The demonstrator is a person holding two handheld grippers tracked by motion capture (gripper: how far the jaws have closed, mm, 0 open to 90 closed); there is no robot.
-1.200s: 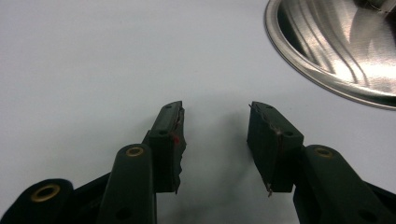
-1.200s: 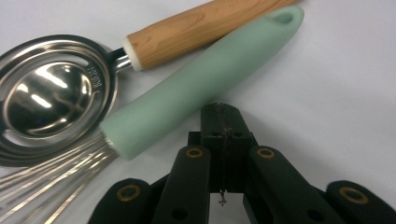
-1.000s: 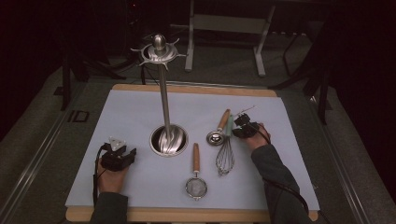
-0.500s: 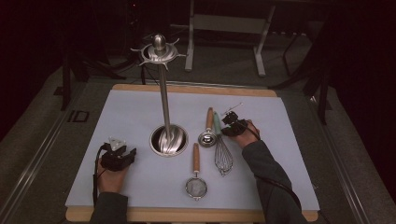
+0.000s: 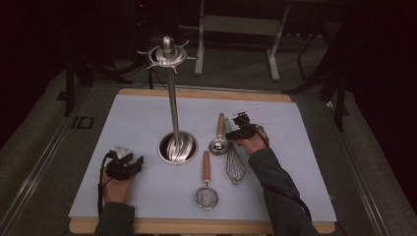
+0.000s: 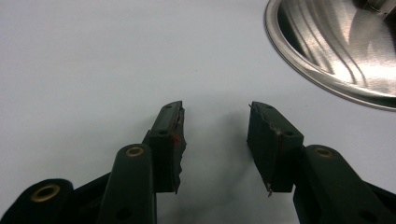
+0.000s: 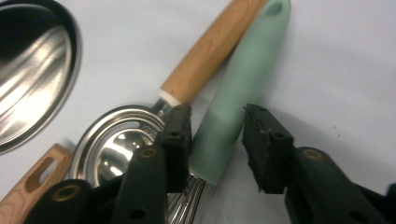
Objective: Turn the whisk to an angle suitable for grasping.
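A whisk (image 5: 235, 164) with a pale green handle (image 7: 236, 100) lies on the light mat (image 5: 305, 162), right of centre. My right gripper (image 5: 231, 133) straddles that handle. Its jaws have just been opening, and in the right gripper view (image 7: 215, 114) the handle lies between them with a gap on the right side. A metal scoop (image 7: 116, 144) with a wooden handle (image 5: 221, 125) lies just left of the whisk. A wooden-handled strainer (image 5: 206, 189) lies nearer the front. My left gripper (image 5: 136, 162) rests open on the mat, left of the stand's round steel base (image 5: 178, 147), with nothing between its jaws (image 6: 215, 112).
A tall steel utensil stand rises from the base to a ring of hooks (image 5: 168, 53) over the mat's middle. The mat lies on a wooden board (image 5: 206, 93). Dark floor and a metal frame (image 5: 236, 29) lie beyond the far edge.
My right hand has moved left to the whisk's green handle, and its jaws have gone from shut to open around it. The left hand has stayed put.
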